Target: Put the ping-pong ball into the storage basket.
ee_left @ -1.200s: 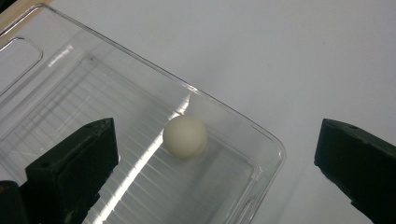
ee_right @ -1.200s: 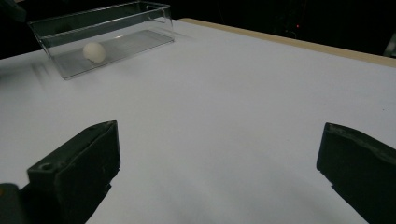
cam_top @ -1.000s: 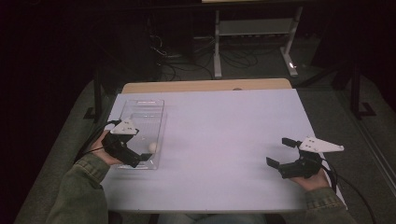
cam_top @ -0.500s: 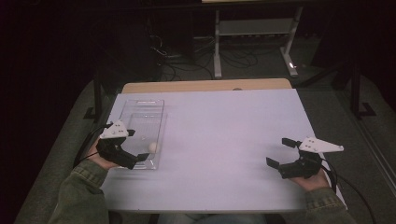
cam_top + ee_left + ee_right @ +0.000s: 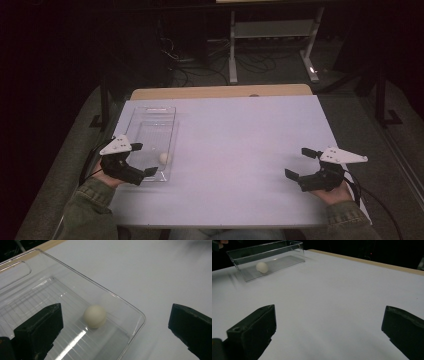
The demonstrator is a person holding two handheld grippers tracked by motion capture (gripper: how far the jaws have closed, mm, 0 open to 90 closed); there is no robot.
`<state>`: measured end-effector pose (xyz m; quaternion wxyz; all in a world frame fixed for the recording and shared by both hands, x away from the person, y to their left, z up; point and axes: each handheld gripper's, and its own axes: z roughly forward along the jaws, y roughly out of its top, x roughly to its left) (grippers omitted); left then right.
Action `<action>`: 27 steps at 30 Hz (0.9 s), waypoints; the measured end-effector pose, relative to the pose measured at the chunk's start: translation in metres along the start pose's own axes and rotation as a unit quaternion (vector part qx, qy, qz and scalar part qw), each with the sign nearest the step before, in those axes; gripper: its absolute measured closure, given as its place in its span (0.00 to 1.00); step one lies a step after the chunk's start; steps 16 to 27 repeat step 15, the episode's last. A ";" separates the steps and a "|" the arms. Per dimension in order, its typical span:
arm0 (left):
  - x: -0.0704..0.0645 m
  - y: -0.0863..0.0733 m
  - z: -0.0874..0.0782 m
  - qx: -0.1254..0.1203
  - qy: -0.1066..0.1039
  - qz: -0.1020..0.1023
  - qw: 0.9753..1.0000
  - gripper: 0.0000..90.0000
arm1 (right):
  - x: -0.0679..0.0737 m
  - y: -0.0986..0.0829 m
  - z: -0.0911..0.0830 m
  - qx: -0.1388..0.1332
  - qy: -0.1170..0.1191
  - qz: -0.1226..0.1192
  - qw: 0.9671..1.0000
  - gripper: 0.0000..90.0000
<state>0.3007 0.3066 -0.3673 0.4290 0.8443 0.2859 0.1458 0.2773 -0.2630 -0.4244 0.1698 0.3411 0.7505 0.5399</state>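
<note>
Clear plastic tray [image 5: 150,120] on bench [image 5: 240,150], left side, long axis running away from person. White ball [image 5: 163,157] inside, near end, by right wall. Left tool [image 5: 141,160] at tray's near end, empty, jaws spread wide: one jaw over tray floor, other outside past right wall. Ball [image 5: 94,316] lies ahead between jaws, closer to inner jaw. Right tool [image 5: 302,163] well apart at bench right, wide too, empty. Left hand much nearer; judge next grab belongs to left, straight ahead and down.
</note>
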 end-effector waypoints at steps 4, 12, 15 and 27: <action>-0.001 -0.004 -0.001 -0.007 0.004 -0.006 1.000 0.00 | 0.000 0.000 0.000 0.001 0.000 0.000 1.000 0.00; -0.004 -0.009 -0.001 -0.015 0.010 -0.011 1.000 0.00 | 0.000 0.000 0.000 0.000 0.002 -0.001 1.000 0.00; -0.005 -0.010 -0.002 -0.015 0.011 -0.009 1.000 0.00 | 0.001 0.000 0.000 0.000 0.002 -0.001 1.000 0.00; -0.005 -0.010 -0.002 -0.015 0.011 -0.009 1.000 0.00 | 0.001 0.000 0.000 0.000 0.002 -0.001 1.000 0.00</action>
